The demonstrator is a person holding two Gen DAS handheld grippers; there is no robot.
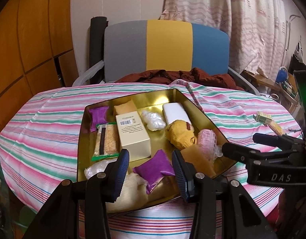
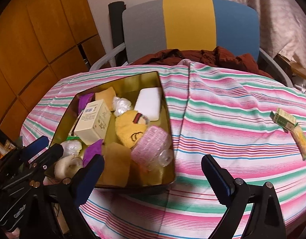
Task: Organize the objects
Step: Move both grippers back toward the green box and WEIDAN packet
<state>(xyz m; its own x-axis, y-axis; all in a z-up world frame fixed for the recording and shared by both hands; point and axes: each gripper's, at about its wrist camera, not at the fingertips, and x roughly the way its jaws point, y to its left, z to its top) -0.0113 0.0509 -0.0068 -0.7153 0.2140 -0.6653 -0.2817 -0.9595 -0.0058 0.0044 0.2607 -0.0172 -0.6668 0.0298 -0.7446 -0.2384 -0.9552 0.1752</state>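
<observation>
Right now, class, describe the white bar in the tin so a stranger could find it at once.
Start at the gold tin on the striped tablecloth. Look to its far right corner, nearest the chair. There lies the white bar, the only plain, smooth, rounded white block; the cream box nearby carries a barcode.

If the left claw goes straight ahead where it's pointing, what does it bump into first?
Probably the purple pouch lying in the gold tin. It sits right between the open left claw's fingers, with the cream box just beyond. Depth is hard to judge, so it could pass above the pouch.
</observation>
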